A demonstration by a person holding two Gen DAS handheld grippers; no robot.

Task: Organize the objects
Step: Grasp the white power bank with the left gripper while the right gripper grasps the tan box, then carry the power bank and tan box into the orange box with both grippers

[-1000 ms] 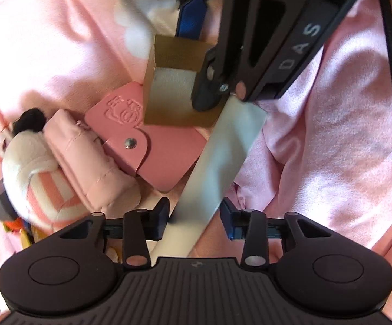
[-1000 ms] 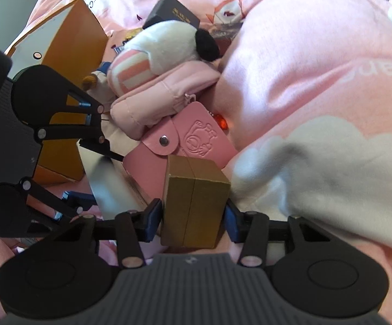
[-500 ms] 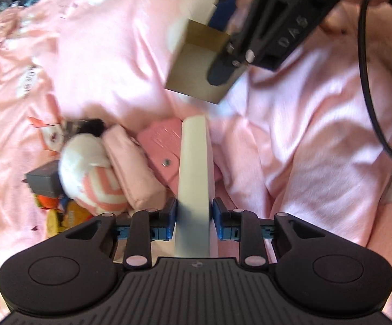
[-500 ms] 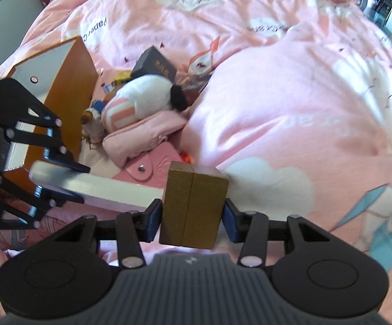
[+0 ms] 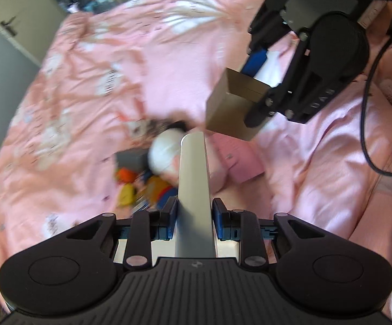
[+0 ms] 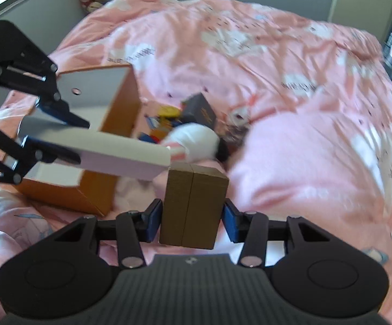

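Pale grey and flat, a long box [image 5: 194,189] runs straight up from between the left gripper [image 5: 195,222] pads, which are clamped on its two long sides. At 1 o'clock in this left wrist view the right gripper [image 5: 255,86] holds a gold-brown box [image 5: 228,113] above the pink duvet [image 5: 93,86]. A blurred heap of toys [image 5: 152,173] lies on the bed at 10 o'clock from the pads.

From the right wrist, the gold-brown box [image 6: 191,208] sits clamped between the blue pads [image 6: 229,223]. At 10 o'clock the left gripper [image 6: 68,138] grips the pale box [image 6: 101,151], above an open orange box [image 6: 114,130]. A white plush [image 6: 193,142] lies at 12 o'clock.
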